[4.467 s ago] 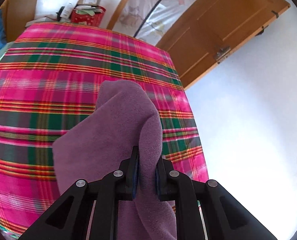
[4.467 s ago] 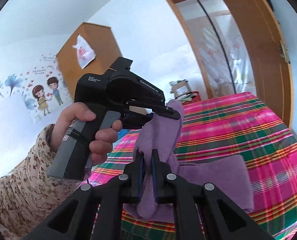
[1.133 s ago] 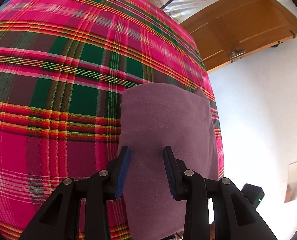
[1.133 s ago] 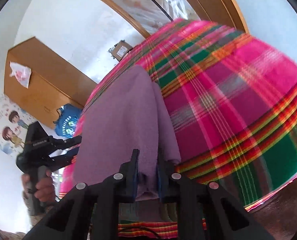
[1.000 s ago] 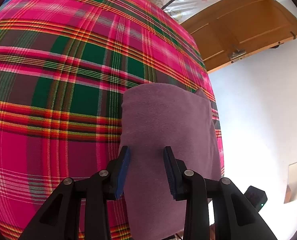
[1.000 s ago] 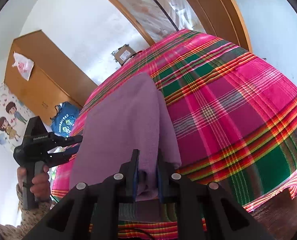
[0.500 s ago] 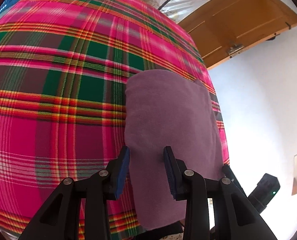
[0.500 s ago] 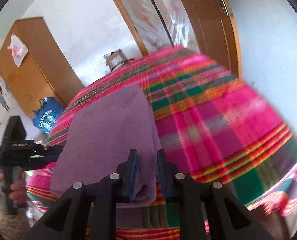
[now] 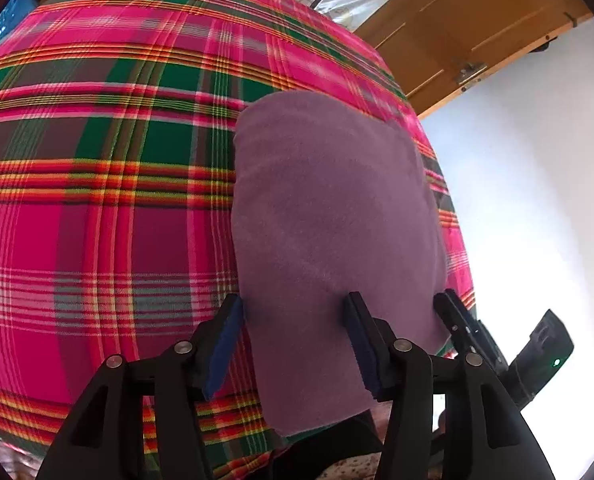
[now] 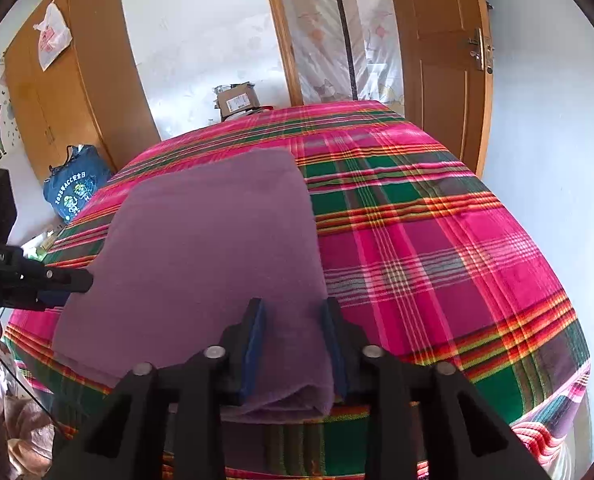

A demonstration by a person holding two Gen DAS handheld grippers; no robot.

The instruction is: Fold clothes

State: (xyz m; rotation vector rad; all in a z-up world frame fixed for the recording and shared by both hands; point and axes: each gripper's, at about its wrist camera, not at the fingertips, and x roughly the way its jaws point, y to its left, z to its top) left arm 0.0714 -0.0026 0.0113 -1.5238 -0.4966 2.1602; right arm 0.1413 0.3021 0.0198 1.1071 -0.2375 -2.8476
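Folded purple fleece cloth (image 10: pixel 209 256) lies flat near your edge of the pink-green plaid bedspread (image 10: pixel 437 248). Your left gripper (image 9: pixel 295 344) and right gripper (image 10: pixel 293 344) jaws just opened, spread over its near edge, pinching nothing.

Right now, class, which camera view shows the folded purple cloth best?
The right wrist view: the purple cloth lies flat on the plaid bed, with all its edges and its stacked layers visible. The left wrist view shows only its top, the near end hidden behind the left gripper.
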